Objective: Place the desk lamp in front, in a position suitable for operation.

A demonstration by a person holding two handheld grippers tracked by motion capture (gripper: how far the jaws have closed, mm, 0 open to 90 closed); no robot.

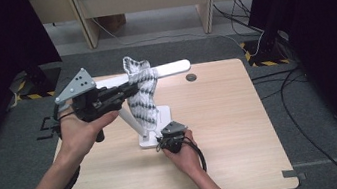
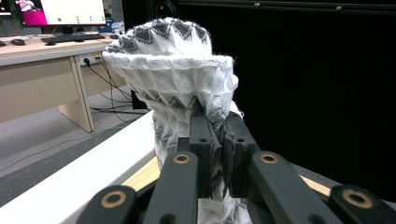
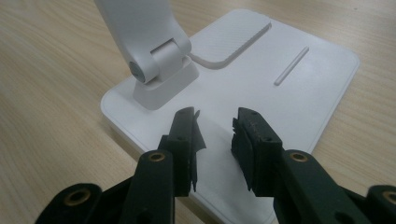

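Your left gripper [image 1: 127, 88] is clamped on the sock [image 1: 144, 98]; draw it along the lamp [image 1: 172, 67] arm while your right gripper [image 3: 215, 135], jaws apart, steadies the base [image 3: 289, 107].

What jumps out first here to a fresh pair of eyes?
The black-and-white patterned knit sock, draped over the white desk lamp's horizontal arm above the light wooden table, with the left tool clamped on its fabric. Below, the right tool sits open over the lamp's flat white base.
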